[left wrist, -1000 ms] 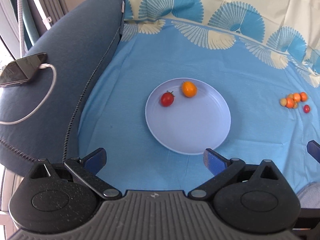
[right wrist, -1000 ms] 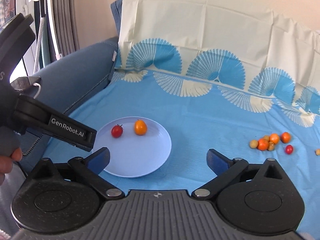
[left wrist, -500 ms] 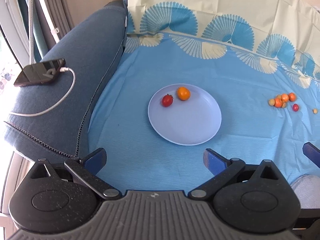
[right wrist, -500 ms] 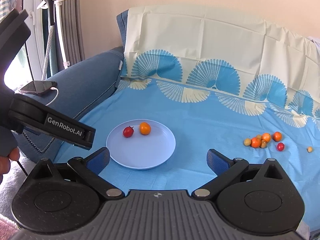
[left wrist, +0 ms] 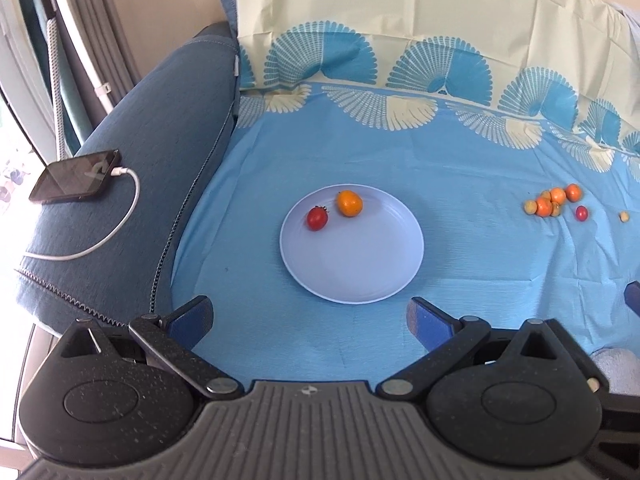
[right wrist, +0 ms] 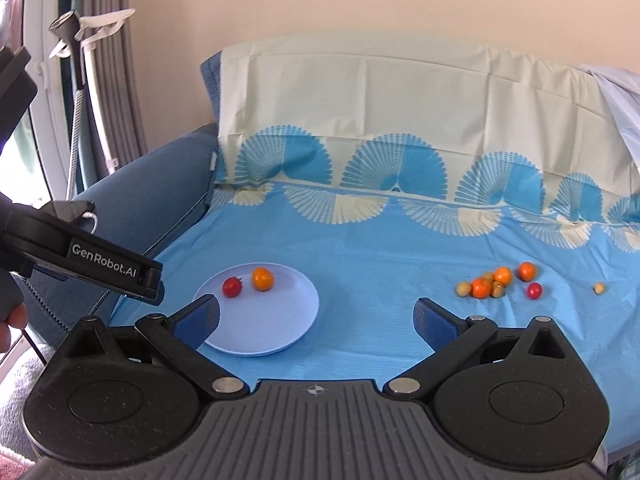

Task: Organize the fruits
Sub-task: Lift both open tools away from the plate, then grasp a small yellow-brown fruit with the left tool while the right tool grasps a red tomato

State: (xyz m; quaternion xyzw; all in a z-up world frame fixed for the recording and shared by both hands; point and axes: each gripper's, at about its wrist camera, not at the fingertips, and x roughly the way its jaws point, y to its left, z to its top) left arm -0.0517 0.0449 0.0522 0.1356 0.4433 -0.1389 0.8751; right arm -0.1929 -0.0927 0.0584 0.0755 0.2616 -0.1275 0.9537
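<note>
A pale blue plate [left wrist: 360, 276] lies on the blue cloth, also in the right wrist view [right wrist: 280, 332]. On it sit a red tomato [left wrist: 317, 217] [right wrist: 232, 286] and an orange fruit [left wrist: 349, 203] [right wrist: 262, 279]. A cluster of small orange and yellow fruits [left wrist: 550, 203] [right wrist: 494, 281], a small red fruit [left wrist: 581, 212] [right wrist: 534, 290] and a lone yellow one [right wrist: 598, 288] lie to the right on the cloth. My left gripper [left wrist: 308, 316] is open and empty, near the plate's front edge. My right gripper [right wrist: 316, 320] is open and empty, back from the fruits.
A blue sofa arm [left wrist: 132, 152] at the left carries a phone [left wrist: 76, 176] on a white charging cable [left wrist: 116, 228]. The cream and blue cloth [right wrist: 400, 112] climbs the sofa back. The left gripper's body [right wrist: 80, 256] shows at the left of the right wrist view.
Both grippers have pulled back and up from the cloth; the plate and fruits look smaller and farther. More of the sofa back and wall shows. No fruit has moved.
</note>
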